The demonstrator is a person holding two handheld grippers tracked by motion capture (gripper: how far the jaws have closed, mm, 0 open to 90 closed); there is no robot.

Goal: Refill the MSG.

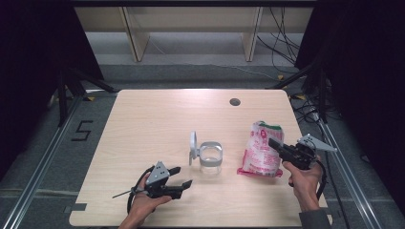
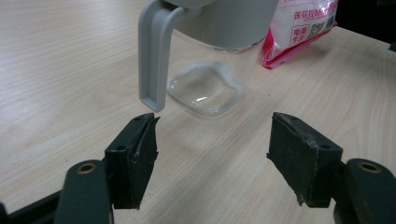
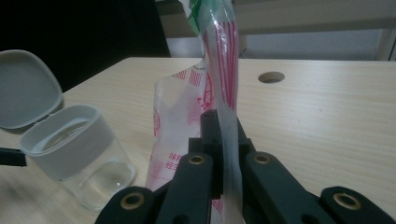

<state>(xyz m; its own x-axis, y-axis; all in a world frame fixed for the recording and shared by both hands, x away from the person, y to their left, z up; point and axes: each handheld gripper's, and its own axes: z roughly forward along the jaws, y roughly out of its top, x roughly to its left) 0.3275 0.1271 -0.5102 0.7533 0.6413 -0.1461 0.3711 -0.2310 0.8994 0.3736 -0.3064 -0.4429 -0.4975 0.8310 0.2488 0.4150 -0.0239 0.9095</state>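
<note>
A clear jar (image 1: 210,158) with a grey rim and its flip lid (image 1: 193,147) standing open sits mid-table; the left gripper view shows its grey handle (image 2: 155,51) and glass base (image 2: 206,87) just ahead of the jaws. My left gripper (image 1: 182,177) is open and empty, low on the table in front and to the left of the jar. A red-and-white plastic bag (image 1: 261,149) stands right of the jar. My right gripper (image 1: 274,142) is shut on the bag's upper edge (image 3: 224,70), pinching the film between its jaws. The jar (image 3: 79,149) and its lid (image 3: 25,88) lie to their left.
The light wooden table (image 1: 157,119) has a round cable hole (image 1: 234,101) near its far edge. Wooden furniture legs and cables are on the floor beyond the table. A metal rail runs along each side of it.
</note>
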